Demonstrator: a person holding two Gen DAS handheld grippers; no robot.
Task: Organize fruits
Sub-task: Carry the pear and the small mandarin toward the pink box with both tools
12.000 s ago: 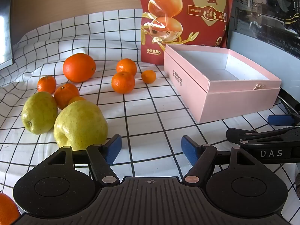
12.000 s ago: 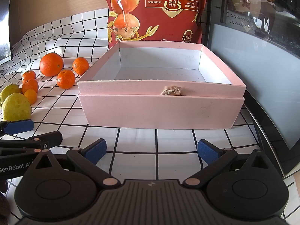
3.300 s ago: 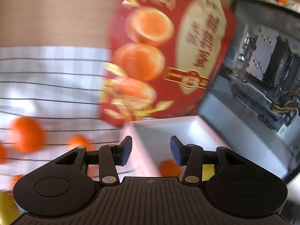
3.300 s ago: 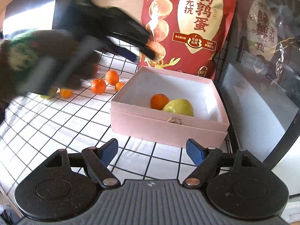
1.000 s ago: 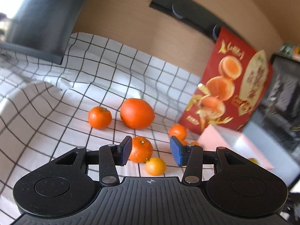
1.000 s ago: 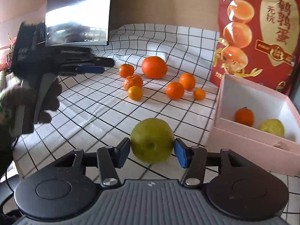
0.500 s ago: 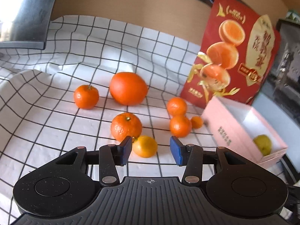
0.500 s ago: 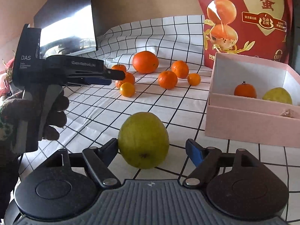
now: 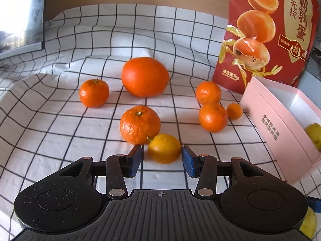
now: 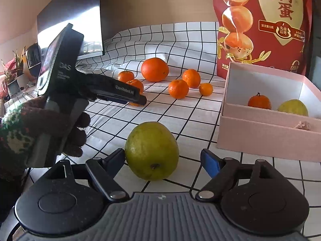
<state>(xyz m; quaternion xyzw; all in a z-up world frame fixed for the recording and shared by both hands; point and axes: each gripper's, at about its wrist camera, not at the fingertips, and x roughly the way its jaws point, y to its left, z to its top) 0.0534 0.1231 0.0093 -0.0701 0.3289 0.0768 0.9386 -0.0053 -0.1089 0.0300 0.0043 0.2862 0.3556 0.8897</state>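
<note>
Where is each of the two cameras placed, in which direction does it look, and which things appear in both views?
Left wrist view: sits on the left gripper, looking down over the checked cloth; its blue fingers flank a small yellow-orange fruit, not pressing it.
Right wrist view: sits on the right gripper, whose fingers are opening around a green pear; a gloved hand holding the left gripper shows at left.
Shared: the big orange, the pink box, the red bag.

Pink box (image 9: 280, 124) cut by frame's right edge; pear inside (image 9: 314, 134) half hidden; left gripper (image 10: 138, 100) tips cover small orange.
</note>
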